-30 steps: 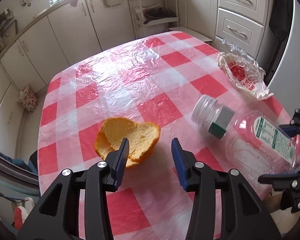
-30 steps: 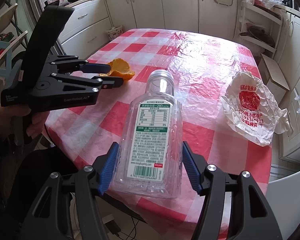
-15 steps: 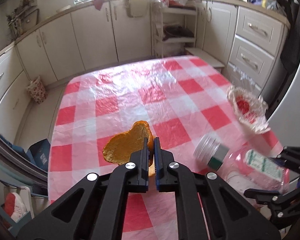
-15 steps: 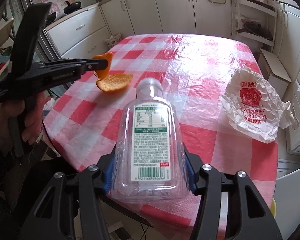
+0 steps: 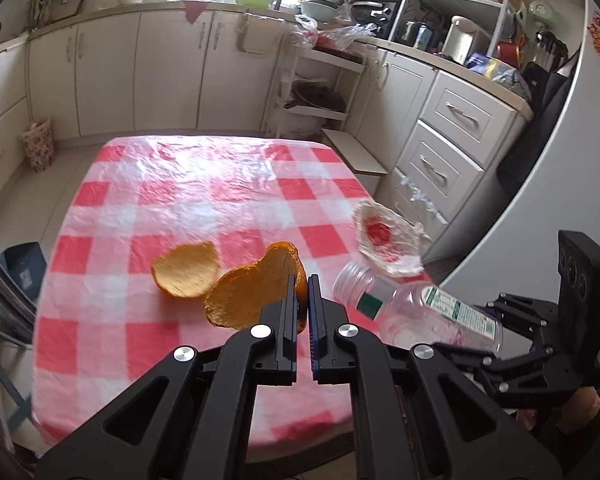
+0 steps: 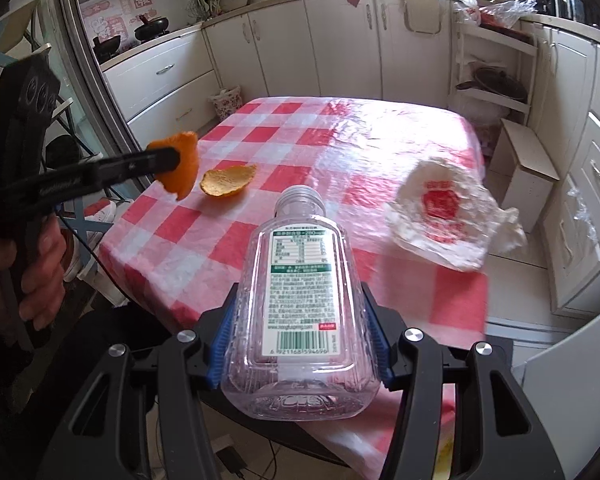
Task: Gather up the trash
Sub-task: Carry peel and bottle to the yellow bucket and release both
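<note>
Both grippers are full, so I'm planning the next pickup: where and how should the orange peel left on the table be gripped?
Grip the loose orange peel by its raised rim, coming from above with one of the fingers on each face. It lies as a shallow cup, hollow side up, on the checked tablecloth, so its curled edge stands clear of the cloth while its flat middle probably offers nothing to pinch.

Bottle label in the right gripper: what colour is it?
White with green bands and a small red mark; the bottle label shows best in the right wrist view.

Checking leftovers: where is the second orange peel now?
The loose orange peel lies on the table near its left edge, just beyond the peel piece pinched in the left gripper.
</note>
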The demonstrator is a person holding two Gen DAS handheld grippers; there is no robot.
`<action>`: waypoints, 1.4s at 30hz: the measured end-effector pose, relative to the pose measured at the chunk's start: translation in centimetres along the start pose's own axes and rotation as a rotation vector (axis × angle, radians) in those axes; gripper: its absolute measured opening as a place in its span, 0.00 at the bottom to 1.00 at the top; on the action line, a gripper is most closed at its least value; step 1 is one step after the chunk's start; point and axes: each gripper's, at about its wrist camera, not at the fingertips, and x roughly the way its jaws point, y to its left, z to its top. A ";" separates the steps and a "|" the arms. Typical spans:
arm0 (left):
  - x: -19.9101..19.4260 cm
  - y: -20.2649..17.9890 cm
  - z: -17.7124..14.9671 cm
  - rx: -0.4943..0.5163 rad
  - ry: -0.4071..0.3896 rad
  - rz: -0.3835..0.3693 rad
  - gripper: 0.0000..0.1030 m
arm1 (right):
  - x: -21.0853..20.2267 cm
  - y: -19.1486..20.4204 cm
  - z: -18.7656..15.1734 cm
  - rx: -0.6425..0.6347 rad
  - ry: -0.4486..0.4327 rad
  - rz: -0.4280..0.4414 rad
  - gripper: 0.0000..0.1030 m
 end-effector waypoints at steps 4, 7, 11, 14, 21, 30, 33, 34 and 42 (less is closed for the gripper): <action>-0.1 -3.3 -2.1 0.023 0.016 -0.045 0.04 | -3.5 -2.3 -2.1 0.019 -0.010 -0.073 0.53; 0.5 -6.4 -3.6 0.047 0.045 -0.104 0.04 | -6.1 -4.5 -4.3 0.068 -0.018 -0.128 0.53; 2.2 -11.3 -5.3 0.089 0.095 -0.182 0.04 | -8.3 -8.9 -7.8 0.189 0.012 -0.207 0.53; 3.7 -14.9 -6.4 0.115 0.130 -0.236 0.04 | -7.5 -11.7 -9.8 0.264 0.068 -0.258 0.53; 7.0 -21.3 -8.0 0.138 0.194 -0.326 0.04 | -5.3 -16.3 -12.3 0.414 0.155 -0.332 0.63; 12.3 -27.1 -9.2 0.189 0.257 -0.340 0.04 | -12.4 -18.3 -10.8 0.569 -0.177 -0.367 0.76; 13.8 -28.5 -9.6 0.222 0.278 -0.317 0.06 | -13.7 -19.1 -10.9 0.633 -0.248 -0.344 0.77; 13.9 -28.9 -9.8 0.231 0.281 -0.312 0.07 | -13.9 -19.3 -10.9 0.650 -0.261 -0.340 0.77; 13.3 -29.7 -10.3 0.270 0.263 -0.293 0.35 | -13.6 -19.6 -10.5 0.693 -0.278 -0.302 0.77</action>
